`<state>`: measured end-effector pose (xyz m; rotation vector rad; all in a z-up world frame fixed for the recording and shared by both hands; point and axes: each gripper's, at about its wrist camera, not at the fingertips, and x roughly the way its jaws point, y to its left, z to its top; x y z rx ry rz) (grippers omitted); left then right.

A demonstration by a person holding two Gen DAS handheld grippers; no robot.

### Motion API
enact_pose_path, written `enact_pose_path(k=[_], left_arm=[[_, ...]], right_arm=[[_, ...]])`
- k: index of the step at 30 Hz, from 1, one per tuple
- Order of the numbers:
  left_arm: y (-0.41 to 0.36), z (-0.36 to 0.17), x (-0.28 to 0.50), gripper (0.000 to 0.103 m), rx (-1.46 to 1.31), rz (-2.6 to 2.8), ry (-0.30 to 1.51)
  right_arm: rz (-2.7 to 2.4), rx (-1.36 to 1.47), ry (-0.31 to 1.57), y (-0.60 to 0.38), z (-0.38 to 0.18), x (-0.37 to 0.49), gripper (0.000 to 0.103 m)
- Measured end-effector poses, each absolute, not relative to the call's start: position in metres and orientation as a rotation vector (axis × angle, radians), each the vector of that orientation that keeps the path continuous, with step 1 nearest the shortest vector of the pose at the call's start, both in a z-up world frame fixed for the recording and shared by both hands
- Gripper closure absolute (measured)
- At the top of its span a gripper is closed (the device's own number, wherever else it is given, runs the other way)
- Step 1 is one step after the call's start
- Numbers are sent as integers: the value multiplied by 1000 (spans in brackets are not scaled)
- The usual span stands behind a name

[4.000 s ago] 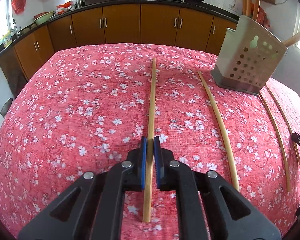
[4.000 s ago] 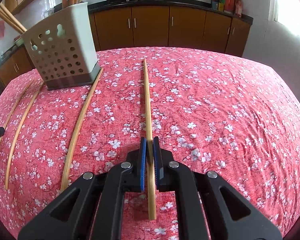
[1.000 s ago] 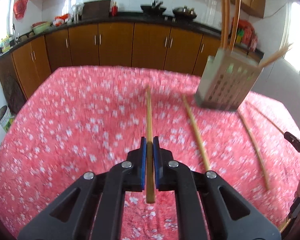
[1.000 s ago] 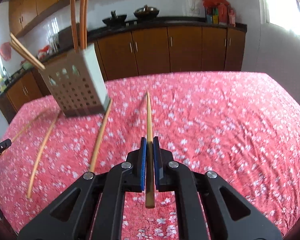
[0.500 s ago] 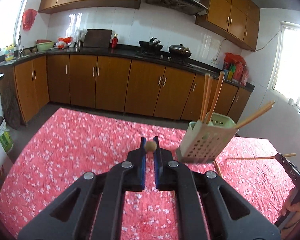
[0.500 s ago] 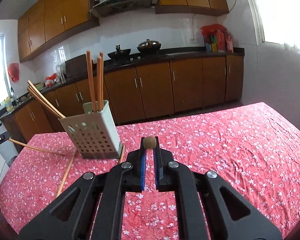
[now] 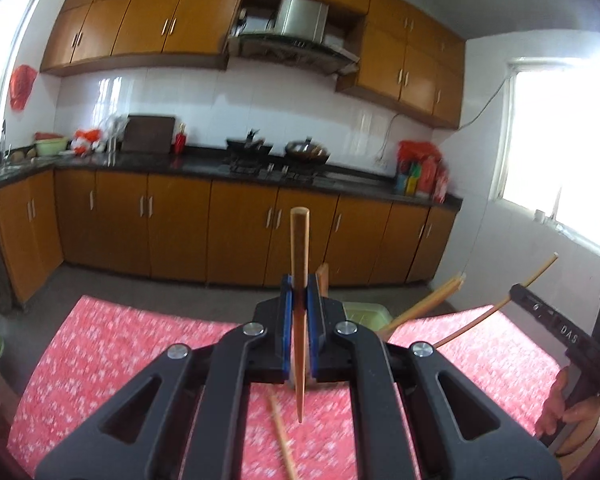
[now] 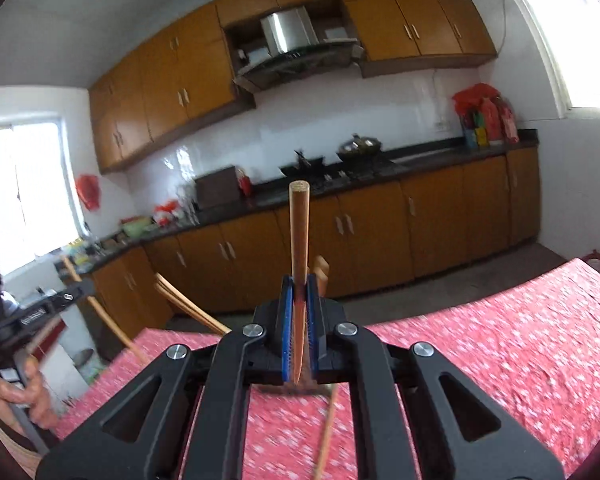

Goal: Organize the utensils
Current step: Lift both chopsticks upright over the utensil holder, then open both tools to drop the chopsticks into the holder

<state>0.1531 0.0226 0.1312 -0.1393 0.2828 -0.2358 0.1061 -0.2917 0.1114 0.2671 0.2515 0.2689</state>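
Observation:
My left gripper (image 7: 299, 312) is shut on a long wooden chopstick (image 7: 299, 248), held high above the table with its thick end pointing up. My right gripper (image 8: 299, 312) is shut on another wooden chopstick (image 8: 299, 232), also raised with the thick end up. The pale green perforated utensil holder (image 7: 366, 314) is mostly hidden behind the left gripper; chopsticks (image 7: 432, 300) lean out of it. In the right wrist view only chopsticks (image 8: 188, 306) sticking out of it show. The right gripper (image 7: 556, 316) shows at the left view's right edge.
The table has a red floral cloth (image 7: 112, 344) (image 8: 500, 344). One loose chopstick (image 7: 282, 440) lies on it below the left gripper, another (image 8: 326, 428) below the right gripper. Brown kitchen cabinets (image 7: 240, 232) and a counter stand behind. The left hand (image 8: 16, 392) is at the left edge.
Both grippers lifted their chopsticks off the cloth and tilted them upward, from lying flat to pointing up. The views swung from the table to the kitchen wall.

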Motion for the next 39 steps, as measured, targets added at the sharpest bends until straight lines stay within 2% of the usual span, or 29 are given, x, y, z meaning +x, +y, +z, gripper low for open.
enact_pose_path(k=[6,11,18,20,22,24,25,33,37,39], left_arm=[[-2,170,169,95,-186,-234,145],[-22,179,192,95,-203,-190,68],[-41,143,236,95,-181,-169,184],[-37,135,242,92,-187,-164,210],[-34,132,243,81,-188,-161,222],[-28,134,240,78,-193,-155,211],[-24,135,237,77,-195,-153,205],[15,141,197,67,-199,-101,183],[38,119,175,61,-186,-62,229],[49,99,169,60,-173,-35,278]], right_arm=[[274,253,151,-281,138,117,96],[252,232,172,-273,137,143,96],[240,213,271,-260,115,175,96],[235,211,289,-257,111,177,95],[238,207,298,-256,109,177,90],[231,203,290,-257,111,174,69],[224,202,275,-259,113,170,66],[168,205,232,-283,122,137,64],[104,184,302,-298,97,129,63],[80,183,395,-307,67,132,63]])
